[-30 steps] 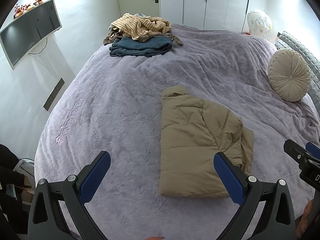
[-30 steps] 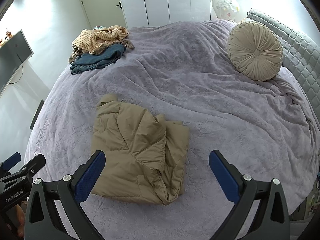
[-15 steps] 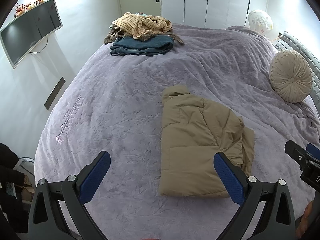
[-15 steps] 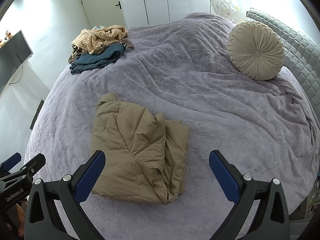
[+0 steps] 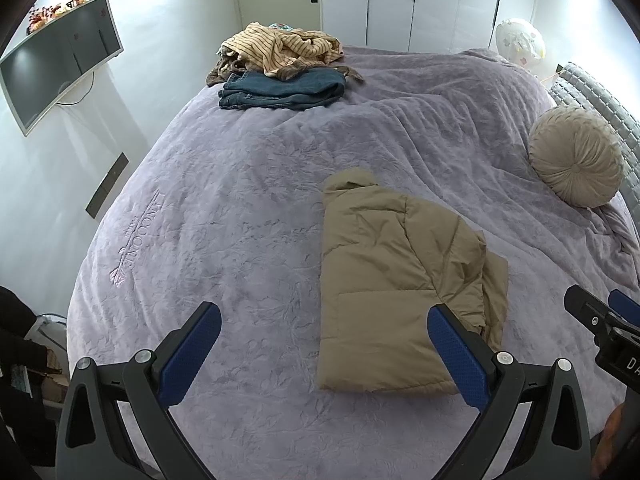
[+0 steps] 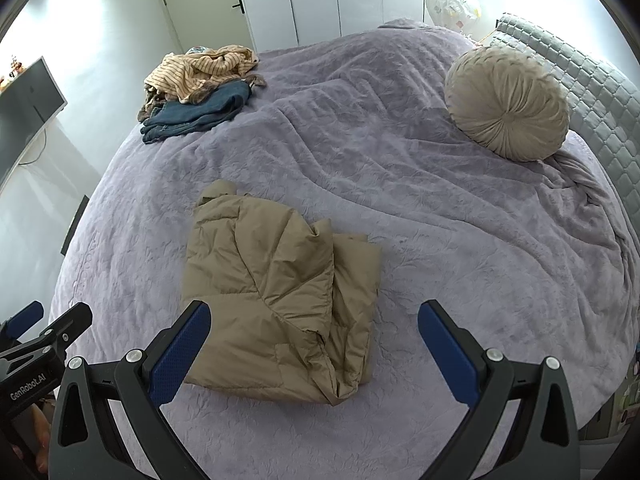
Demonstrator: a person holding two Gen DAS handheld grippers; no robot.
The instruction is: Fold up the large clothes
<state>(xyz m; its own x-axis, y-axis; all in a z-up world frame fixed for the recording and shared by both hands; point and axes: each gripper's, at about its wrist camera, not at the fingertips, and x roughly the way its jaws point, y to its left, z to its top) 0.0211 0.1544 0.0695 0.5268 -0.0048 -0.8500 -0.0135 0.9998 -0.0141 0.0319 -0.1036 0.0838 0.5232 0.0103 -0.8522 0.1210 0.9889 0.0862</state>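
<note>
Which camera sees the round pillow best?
The right wrist view: the round pillow looks big there, showing its pleats and middle button, leaning on the grey headboard. In the left wrist view the pillow is smaller, off at the right edge.

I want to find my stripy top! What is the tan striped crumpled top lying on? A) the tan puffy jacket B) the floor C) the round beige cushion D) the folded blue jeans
D: the tan striped crumpled top lies partly on the folded blue jeans at the far side of the purple bed cover.
</note>
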